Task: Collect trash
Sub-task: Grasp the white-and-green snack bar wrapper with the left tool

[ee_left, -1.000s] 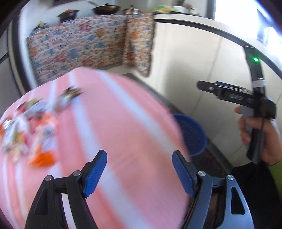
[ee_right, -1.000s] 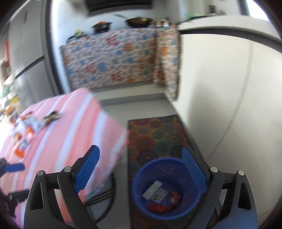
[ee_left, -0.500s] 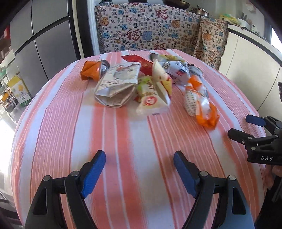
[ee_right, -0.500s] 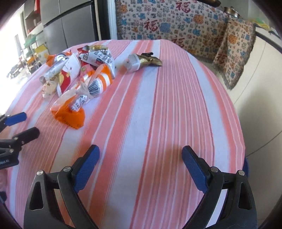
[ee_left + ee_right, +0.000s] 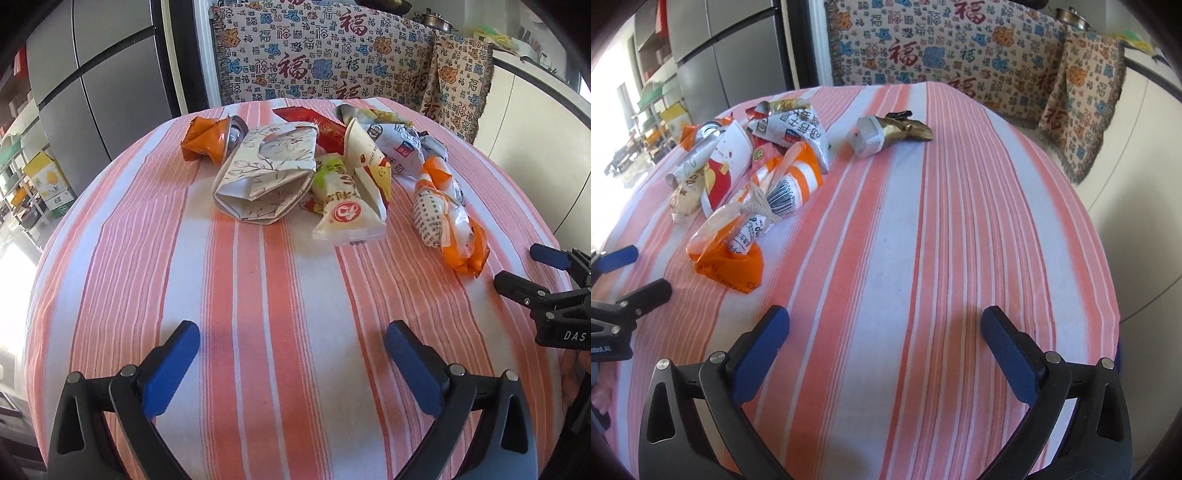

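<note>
Holding the left gripper and the right gripper side by side above the near part of the table, both pitched down toward the striped cloth. Having just been opening both sets of jaws, now released wide, with nothing between them and nothing grasped. Keeping both over bare cloth short of the trash, probably to choose a piece before reaching. Locating the trash pile on the far half of the table: a crushed orange can, a folded floral paper bag, a white snack packet, a grey-white printed packet and a red wrapper, touching or overlapping. Noting the orange-and-white wrapper at the right edge of the pile, nearest the right gripper: long axis running from far to near in the left wrist view, crumpled orange end pointing toward the near edge. Judging it the likely first pick for the right gripper, closing across the narrow waist rather than along the length. Noting the gold wrapper lying apart from the pile, long axis running across the right wrist view, white-taped end pointing at the pile, twisted gold end pointing away. Expecting thin film to slide on the cloth unless pinched low.
</note>
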`<state>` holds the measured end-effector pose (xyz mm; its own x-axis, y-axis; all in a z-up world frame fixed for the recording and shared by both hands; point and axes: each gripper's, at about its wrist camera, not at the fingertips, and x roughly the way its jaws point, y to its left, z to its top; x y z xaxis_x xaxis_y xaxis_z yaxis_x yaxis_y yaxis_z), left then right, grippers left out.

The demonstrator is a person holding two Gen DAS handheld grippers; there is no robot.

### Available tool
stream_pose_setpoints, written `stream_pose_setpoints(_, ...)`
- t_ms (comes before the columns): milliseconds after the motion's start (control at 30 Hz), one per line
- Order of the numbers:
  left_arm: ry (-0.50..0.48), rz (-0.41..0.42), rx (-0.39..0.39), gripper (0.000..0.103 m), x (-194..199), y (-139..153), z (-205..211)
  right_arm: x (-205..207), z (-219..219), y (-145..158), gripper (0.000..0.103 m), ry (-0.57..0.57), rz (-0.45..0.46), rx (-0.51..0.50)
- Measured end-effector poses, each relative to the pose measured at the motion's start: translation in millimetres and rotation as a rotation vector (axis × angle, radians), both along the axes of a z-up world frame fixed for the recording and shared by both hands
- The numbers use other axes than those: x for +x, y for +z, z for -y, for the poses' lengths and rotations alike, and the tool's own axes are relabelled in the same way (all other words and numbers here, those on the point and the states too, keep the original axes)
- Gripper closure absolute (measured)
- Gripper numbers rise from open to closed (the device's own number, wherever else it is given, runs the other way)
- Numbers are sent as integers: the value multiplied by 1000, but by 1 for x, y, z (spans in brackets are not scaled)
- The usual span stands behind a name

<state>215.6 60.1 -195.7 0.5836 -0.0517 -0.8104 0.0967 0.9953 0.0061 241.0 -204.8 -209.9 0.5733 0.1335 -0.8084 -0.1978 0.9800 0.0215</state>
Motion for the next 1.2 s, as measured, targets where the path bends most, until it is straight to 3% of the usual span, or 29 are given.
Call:
stream_pose_setpoints(200, -1, -14, -24, 1, -3, 3, -3, -1, 0, 0, 1, 1, -1, 1)
stream_pose_setpoints(333, 10, 19, -250, 1, 5, 22, -16, -1, 1, 0, 1, 1, 0, 1)
stream_pose_setpoints(433, 8, 46, -250, 4, 20, 34, -10, -1, 1, 0, 1, 1, 0, 1)
stream_pose_setpoints(500, 6, 44, -203, 25, 34, 34, -1, -1, 1, 0, 1, 5, -2, 4)
stream_pose_setpoints(567, 6, 19, -194, 38, 46, 28, 4, 0, 0, 0, 1, 6, -3, 6)
stream_pose_setpoints(633, 11, 1, -196, 58, 55, 23, 4, 0, 0, 0, 1, 6, -3, 6)
stream_pose_setpoints(667, 10, -7, -199, 73, 57, 22, 4, 0, 0, 0, 1, 6, -3, 6)
stream_pose_setpoints(733, 13, 3, -213, 78, 50, 23, 3, 0, 1, 0, 1, 6, -3, 6)
stream_pose_setpoints(900, 14, 34, -240, 79, 1, 38, -5, 0, -1, 0, 1, 7, -2, 6)
stream_pose_setpoints(1067, 44, 44, -170, 79, -48, 35, -7, 1, -1, 0, 1, 8, -3, 6)
stream_pose_setpoints(1167, 52, 39, -113, 74, -56, 23, -7, 1, -1, 0, 1, 8, -3, 6)
stream_pose_setpoints(1200, 57, 25, -108, 66, -55, 18, -8, 1, -1, 0, 1, 8, -3, 6)
